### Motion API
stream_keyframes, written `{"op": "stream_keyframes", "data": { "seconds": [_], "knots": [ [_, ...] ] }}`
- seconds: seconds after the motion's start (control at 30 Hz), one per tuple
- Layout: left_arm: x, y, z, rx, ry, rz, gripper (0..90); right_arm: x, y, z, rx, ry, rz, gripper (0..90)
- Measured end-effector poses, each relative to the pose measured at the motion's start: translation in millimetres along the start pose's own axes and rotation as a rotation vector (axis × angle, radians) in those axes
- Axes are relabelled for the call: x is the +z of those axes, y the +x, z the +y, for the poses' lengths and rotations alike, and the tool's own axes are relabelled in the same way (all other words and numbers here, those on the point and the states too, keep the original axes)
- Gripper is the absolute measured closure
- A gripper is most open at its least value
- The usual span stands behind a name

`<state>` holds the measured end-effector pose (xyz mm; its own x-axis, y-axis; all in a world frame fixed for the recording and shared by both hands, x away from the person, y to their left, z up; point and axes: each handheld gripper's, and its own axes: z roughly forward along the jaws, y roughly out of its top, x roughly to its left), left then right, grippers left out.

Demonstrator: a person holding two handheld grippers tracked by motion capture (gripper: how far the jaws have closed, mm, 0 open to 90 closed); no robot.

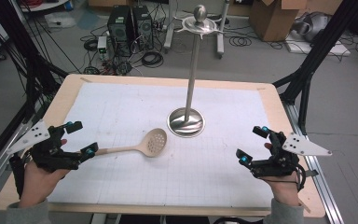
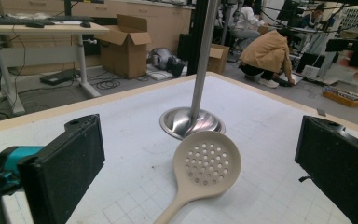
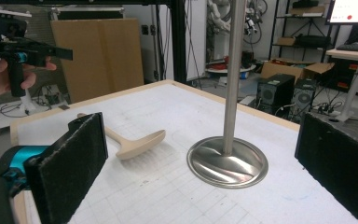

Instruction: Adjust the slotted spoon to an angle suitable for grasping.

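Note:
A beige slotted spoon (image 1: 142, 147) lies flat on the white mat, its perforated bowl (image 2: 207, 161) toward a metal stand (image 1: 185, 122). My left gripper (image 1: 84, 138) is held at the left of the table, open; the end of the spoon's handle lies by its near jaw tip, with no pad pressing on it. In the left gripper view the handle (image 2: 177, 207) runs down between the wide-apart jaws of the left gripper (image 2: 200, 186). My right gripper (image 1: 251, 144) is at the table's right, open and holding nothing. In the right gripper view the right gripper (image 3: 205, 163) faces the stand's base (image 3: 227, 161) and the spoon (image 3: 137, 145).
The stand has a round shiny base, a tall pole (image 1: 193, 70) and a hooked top with a knob (image 1: 199, 18). The wooden table edge (image 1: 168, 81) frames the mat (image 1: 135, 107). Computers, cables and cardboard boxes (image 1: 272, 18) lie on the floor beyond. People work in the background (image 2: 268, 53).

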<state>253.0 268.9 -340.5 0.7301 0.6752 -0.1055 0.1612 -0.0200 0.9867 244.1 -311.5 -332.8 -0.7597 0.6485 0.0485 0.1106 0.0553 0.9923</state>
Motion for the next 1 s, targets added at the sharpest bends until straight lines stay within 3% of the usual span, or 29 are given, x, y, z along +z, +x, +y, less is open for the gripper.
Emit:
{"op": "stream_keyframes", "data": {
  "seconds": [0.37, 0.5, 0.53, 0.73, 1.0],
  "knots": [
    [3.8, 0.9, -3.9, 0.010, 0.024, 0.010, 5.6, 1.1, 0.2, -0.8, 0.005, 0.003, -0.002, 1.1],
    [5.3, 0.8, -5.7, 0.027, 0.086, 0.042, 17.8, 2.2, 0.5, -1.5, 0.007, 0.007, 0.001, 1.1],
    [5.7, 1.7, -7.2, 0.025, 0.112, 0.063, 29.5, 2.3, 0.3, -1.5, 0.004, 0.005, 0.000, 1.1],
    [6.1, 12.1, -22.0, 0.001, 0.152, 0.068, 45.1, 1.8, 0.1, -1.2, -0.001, 0.014, 0.002, 1.1],
    [7.4, 18.1, -35.7, 0.011, 0.189, 0.088, 64.0, 3.4, -0.9, -1.5, 0.004, 0.015, 0.001, 1.1]
  ]
}}
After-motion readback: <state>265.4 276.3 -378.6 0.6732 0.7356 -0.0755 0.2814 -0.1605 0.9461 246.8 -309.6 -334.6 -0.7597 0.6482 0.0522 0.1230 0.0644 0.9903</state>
